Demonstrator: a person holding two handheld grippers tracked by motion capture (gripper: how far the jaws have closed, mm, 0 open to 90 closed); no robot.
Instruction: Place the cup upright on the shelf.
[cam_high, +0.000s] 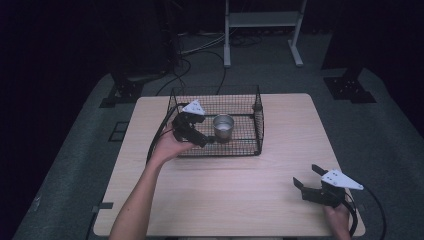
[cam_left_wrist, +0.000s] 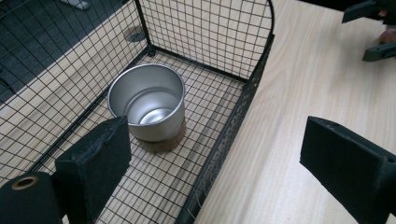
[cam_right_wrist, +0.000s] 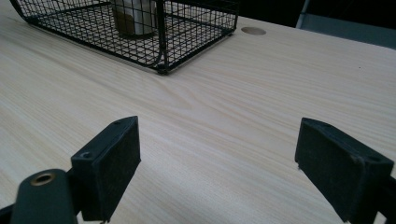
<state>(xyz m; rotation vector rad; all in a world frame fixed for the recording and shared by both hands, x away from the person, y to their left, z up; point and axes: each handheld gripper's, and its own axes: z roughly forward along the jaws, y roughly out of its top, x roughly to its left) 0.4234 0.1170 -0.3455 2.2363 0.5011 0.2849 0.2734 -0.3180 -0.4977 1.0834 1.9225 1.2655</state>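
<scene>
Midway across the table, the left gripper (cam_high: 207, 140) hangs with its jaws spread wide and nothing between them, straddling the near wall of a black wire basket (cam_left_wrist: 219, 140): one pad inside, the other over bare wood. Just ahead of it, a small metal cup (cam_left_wrist: 148, 105) stands upright on the basket floor, near the middle and apart from every wall. Farther out, the right gripper (cam_high: 306, 176) rests near the table's (cam_right_wrist: 224, 112) front right corner, jaws likewise wide and empty. A clean pickup would likely mean lifting clear of the wire wall, centring both pads on either side of the cup, then closing gently so the thin metal neither tips nor slides.
</scene>
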